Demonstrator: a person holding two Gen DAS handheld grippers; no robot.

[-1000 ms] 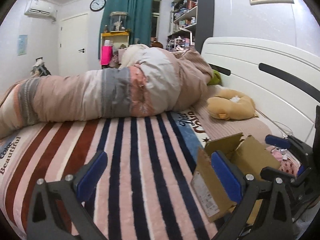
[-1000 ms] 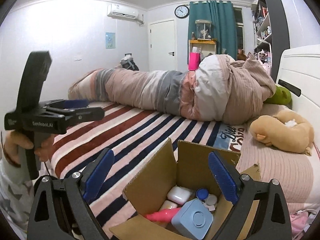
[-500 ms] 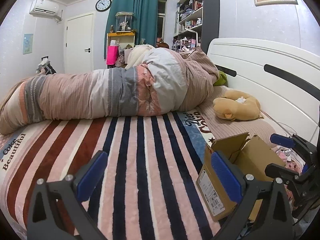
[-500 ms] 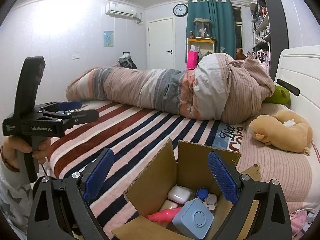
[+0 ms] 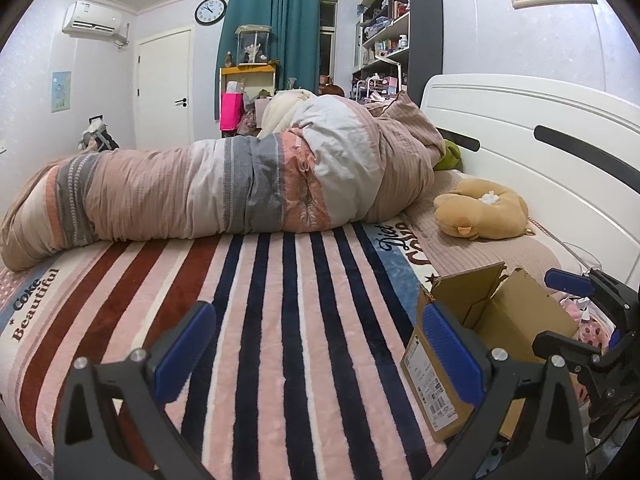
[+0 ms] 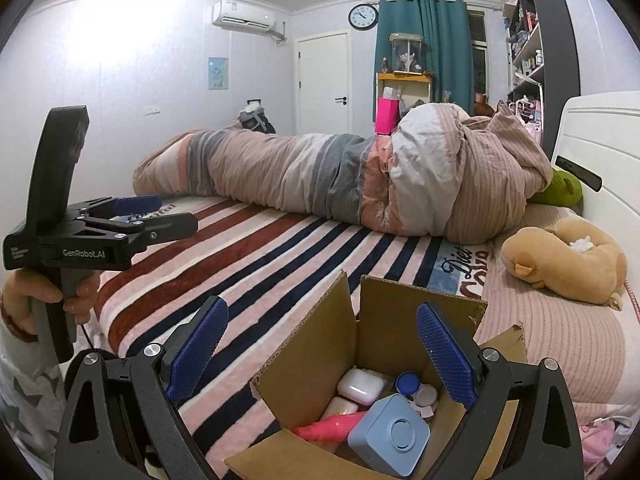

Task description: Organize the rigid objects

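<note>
An open cardboard box (image 6: 394,326) sits on the striped bed blanket (image 6: 260,264). It holds a blue square box (image 6: 390,436), a white earbud case (image 6: 359,384), a pink object (image 6: 326,428) and a blue-capped lens case (image 6: 416,388). My right gripper (image 6: 320,352) is open and empty, just above the box's near side. My left gripper (image 5: 316,348) is open and empty over the blanket, left of the box (image 5: 480,344). The left gripper also shows in the right wrist view (image 6: 140,216), and the right gripper shows at the right edge of the left wrist view (image 5: 588,308).
A rolled quilt (image 5: 240,188) lies across the bed behind the blanket (image 5: 280,320). A tan plush toy (image 5: 480,212) and a green plush (image 6: 560,188) lie near the white headboard (image 5: 540,140). Pink patterned items (image 5: 588,324) lie right of the box.
Both views have drifted slightly; the left gripper has pulled back and up a little from the blanket. Both grippers stay open and empty, and the box has not moved.
</note>
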